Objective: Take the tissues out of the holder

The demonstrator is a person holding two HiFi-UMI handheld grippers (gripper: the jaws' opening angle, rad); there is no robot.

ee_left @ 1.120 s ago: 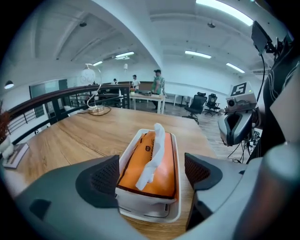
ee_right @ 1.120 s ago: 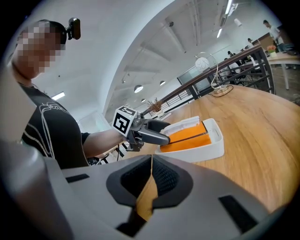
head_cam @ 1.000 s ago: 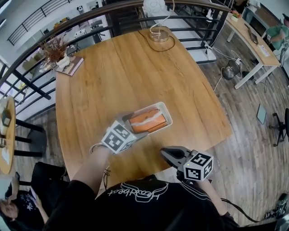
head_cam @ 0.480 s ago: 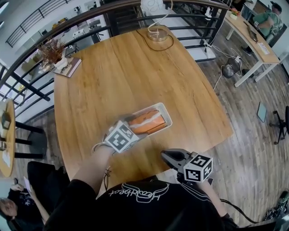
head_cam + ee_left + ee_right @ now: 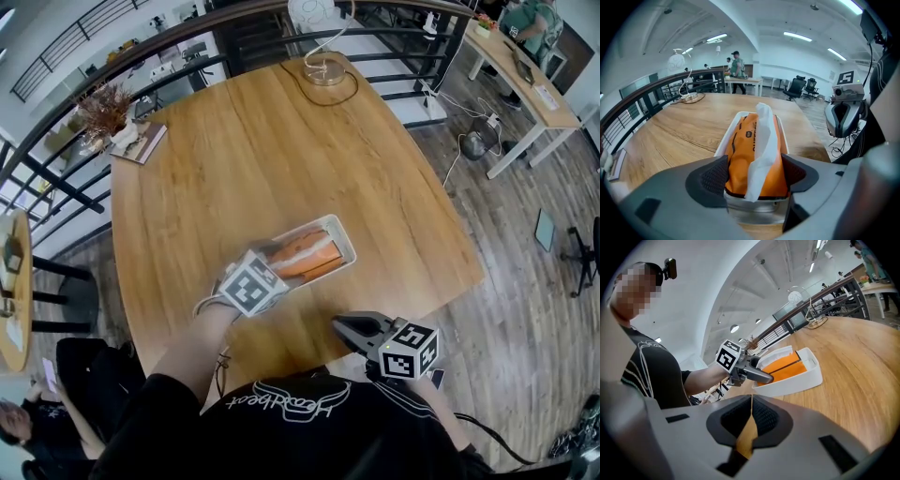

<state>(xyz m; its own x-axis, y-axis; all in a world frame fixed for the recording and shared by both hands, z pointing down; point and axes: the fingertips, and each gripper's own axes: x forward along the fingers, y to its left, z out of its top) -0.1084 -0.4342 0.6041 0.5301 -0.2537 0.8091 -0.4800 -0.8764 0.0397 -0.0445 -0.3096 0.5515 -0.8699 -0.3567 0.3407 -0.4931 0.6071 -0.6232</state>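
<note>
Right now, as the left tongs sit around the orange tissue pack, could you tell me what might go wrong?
The left tongs are closing around the orange tissue pack at its near end only, so it may sag or slip when lifted. The loose white tissue hangs down between the tongs and could be pinched or torn. The right tongs are shut and away from the white holder, so the holder might lift or slide with the pack.

- You are working in bright, even light; ceiling strip lights (image 5: 797, 35) are glowing across the top of the left gripper view.
- Fisheye distortion is bending the railing (image 5: 637, 101) and blackening the gripper views' corners.
- The table (image 5: 234, 169) is showing sharp grain under soft shadows.
</note>
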